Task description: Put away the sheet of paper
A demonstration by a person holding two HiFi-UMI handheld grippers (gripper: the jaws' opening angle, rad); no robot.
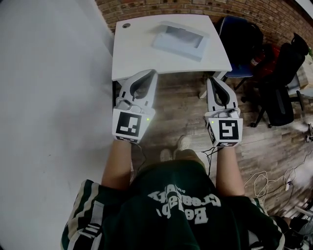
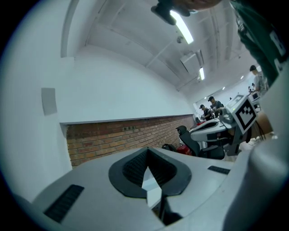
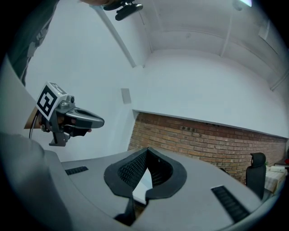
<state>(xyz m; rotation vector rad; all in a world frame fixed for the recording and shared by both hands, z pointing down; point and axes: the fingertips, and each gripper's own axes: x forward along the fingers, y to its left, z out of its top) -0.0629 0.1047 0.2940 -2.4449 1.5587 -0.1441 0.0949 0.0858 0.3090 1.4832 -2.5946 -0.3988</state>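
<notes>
Head view, left gripper [image 1: 152, 73]: I hold it at about 11 o'clock from my body, pointing toward 12, with its tip over the near edge of the white table [image 1: 134, 53].
Head view, right gripper [image 1: 210, 80]: at about 1 o'clock, level with the left one and well apart from it, with its tip just short of the table's near right corner.
Head view, sheet of paper: I cannot pick out a separate sheet. A shallow pale tray [image 1: 178, 40] sits on the far half of the table at 12 o'clock.
Head view, surroundings: plank floor [image 1: 176, 114] under the grippers, a black office chair [image 1: 283, 83] at 2 o'clock and a brick wall [image 1: 195, 7] behind the table.
Left gripper view, fingers: the ribbed pads meet at the tip and nothing is gripped. Only a pale sliver shows through the gap lower down.
Left gripper view, beyond: brick wall at 12 o'clock, with the right gripper and its marker cube at 3 o'clock.
Right gripper view, fingers: pressed together at the tip and empty.
Right gripper view, beyond: the left gripper at 9 o'clock, and brick wall from 12 to 3.
</notes>
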